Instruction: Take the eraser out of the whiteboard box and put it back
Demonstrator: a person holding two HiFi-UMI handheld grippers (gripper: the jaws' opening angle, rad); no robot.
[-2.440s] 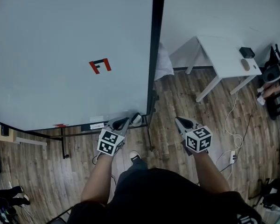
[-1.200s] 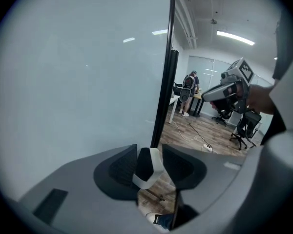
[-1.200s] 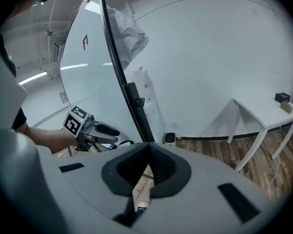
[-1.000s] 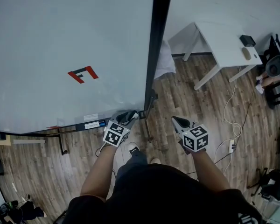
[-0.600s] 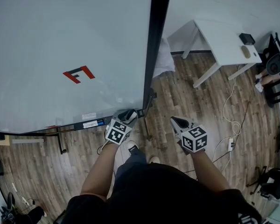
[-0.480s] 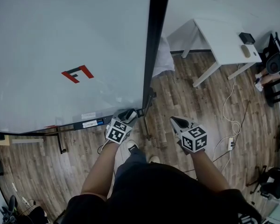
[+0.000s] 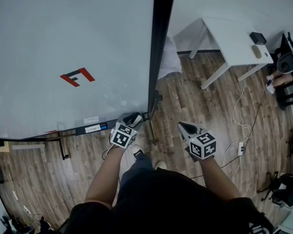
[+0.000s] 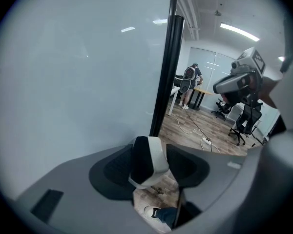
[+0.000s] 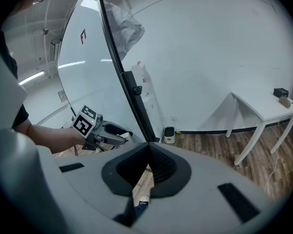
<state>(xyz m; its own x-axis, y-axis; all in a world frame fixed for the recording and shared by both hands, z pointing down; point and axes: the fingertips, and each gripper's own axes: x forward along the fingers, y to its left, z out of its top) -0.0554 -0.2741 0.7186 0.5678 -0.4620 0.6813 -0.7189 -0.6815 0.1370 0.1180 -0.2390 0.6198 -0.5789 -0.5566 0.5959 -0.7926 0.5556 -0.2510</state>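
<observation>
The whiteboard (image 7: 63,43) stands at the left, its tray box (image 7: 95,128) running along the bottom edge. At the tray's right end is my left gripper (image 7: 135,119). Its jaws are spread wide around the black-and-white eraser (image 8: 149,162). The eraser leans against the left pad (image 8: 115,167), and a sliver of gap shows beside the right pad (image 8: 188,165). In the right gripper view the left gripper (image 9: 118,133) sits low beside the board's frame. My right gripper (image 7: 184,127) hovers over the floor to the right, shut and empty, its pads meeting (image 9: 147,152).
The board's black frame post (image 7: 161,43) rises just right of the left gripper. A white table (image 7: 234,48) stands at the back right. A cable and power strip (image 7: 241,149) lie on the wooden floor. The person's shoe (image 7: 138,152) is below the grippers.
The left gripper has sunk a little toward the tray's right end with the eraser between its jaws. The right gripper has stayed put.
</observation>
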